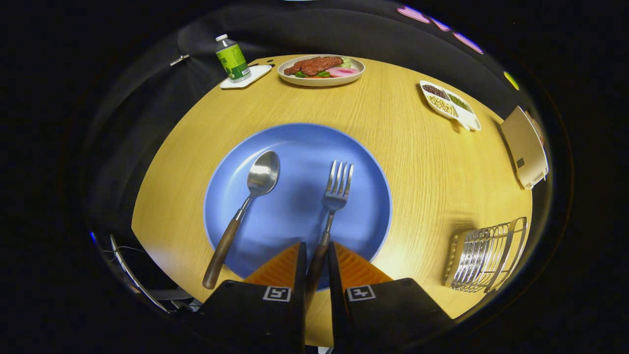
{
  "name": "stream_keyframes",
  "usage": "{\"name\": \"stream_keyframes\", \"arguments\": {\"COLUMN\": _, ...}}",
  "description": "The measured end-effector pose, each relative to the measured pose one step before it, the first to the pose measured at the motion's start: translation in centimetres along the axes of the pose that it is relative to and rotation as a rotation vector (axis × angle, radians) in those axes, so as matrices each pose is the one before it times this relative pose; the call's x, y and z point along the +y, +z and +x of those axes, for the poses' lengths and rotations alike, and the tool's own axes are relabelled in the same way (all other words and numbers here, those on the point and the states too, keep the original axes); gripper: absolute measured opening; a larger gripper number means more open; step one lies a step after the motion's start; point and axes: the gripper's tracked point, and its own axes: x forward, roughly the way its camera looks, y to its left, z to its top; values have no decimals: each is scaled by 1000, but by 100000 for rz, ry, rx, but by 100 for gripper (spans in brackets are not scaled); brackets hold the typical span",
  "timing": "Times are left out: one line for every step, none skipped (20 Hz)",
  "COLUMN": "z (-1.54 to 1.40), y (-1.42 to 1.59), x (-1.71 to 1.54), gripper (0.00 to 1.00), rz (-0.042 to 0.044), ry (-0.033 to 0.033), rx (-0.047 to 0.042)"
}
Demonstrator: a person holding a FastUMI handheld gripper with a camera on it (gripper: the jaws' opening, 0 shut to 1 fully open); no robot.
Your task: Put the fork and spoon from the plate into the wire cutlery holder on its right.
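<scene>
A blue plate (295,147) lies on the wooden table just ahead of my fingers. On its left side rests a spoon (261,176) with a brown wooden handle that reaches over the plate's near rim. To the spoon's right lies a fork (336,189), tines pointing away, its wooden handle running back between my two fingers. My gripper (317,255) is shut on the fork's handle, both fingers pressed against its sides. The wire cutlery holder (486,255) stands to the right of the plate near the table's front edge.
At the far side of the table sit a plate of food (322,69), a green bottle (233,59) on a white coaster, and a divided white dish of beans (448,104). A beige box (525,146) lies at the right edge beyond the holder.
</scene>
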Motion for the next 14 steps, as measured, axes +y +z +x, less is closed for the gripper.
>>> {"name": "stream_keyframes", "arguments": {"z": 46, "y": -62, "x": -26, "gripper": 20, "rz": 1202, "ry": 160, "rx": 194}}
{"name": "stream_keyframes", "arguments": {"z": -120, "y": -49, "x": 255, "gripper": 15, "rz": 448, "ry": 1382, "rx": 1210}}
{"name": "stream_keyframes", "arguments": {"z": -51, "y": 238, "x": 67, "gripper": 13, "rz": 599, "ry": 1641, "rx": -151}}
{"name": "stream_keyframes", "arguments": {"z": 0, "y": -158, "x": 108, "gripper": 12, "rz": 691, "ry": 1375, "rx": 548}}
{"name": "stream_keyframes", "arguments": {"z": 87, "y": 45, "x": -111, "gripper": 10, "rz": 599, "ry": 1323, "rx": 458}}
{"name": "stream_keyframes", "arguments": {"z": -344, "y": 12, "x": -39, "gripper": 9, "rz": 779, "ry": 1597, "rx": 320}}
{"name": "stream_keyframes", "arguments": {"z": -504, "y": 206, "x": -35, "gripper": 8, "rz": 483, "ry": 1270, "rx": -382}}
{"name": "stream_keyframes", "arguments": {"z": -597, "y": 112, "x": -53, "gripper": 8, "rz": 371, "ry": 1110, "rx": -520}}
{"name": "stream_keyframes", "arguments": {"z": -760, "y": 124, "x": -162, "gripper": 8, "rz": 656, "ry": 1208, "rx": -223}}
{"name": "stream_keyframes", "arguments": {"z": -869, "y": -41, "x": -19, "gripper": 8, "rz": 344, "ry": 1195, "rx": 460}}
{"name": "stream_keyframes", "arguments": {"z": -1047, "y": -30, "x": -187, "gripper": 8, "rz": 154, "ry": 1293, "rx": 478}}
{"name": "stream_keyframes", "arguments": {"z": -1147, "y": -24, "x": -351, "gripper": 8, "rz": 67, "ry": 817, "rx": 424}}
{"name": "stream_keyframes", "arguments": {"z": -1265, "y": -55, "x": -344, "gripper": 8, "rz": -326, "ry": 996, "rx": 460}}
{"name": "stream_keyframes", "arguments": {"z": -1286, "y": -127, "x": -484, "gripper": 8, "rz": -758, "ry": 485, "rx": 346}}
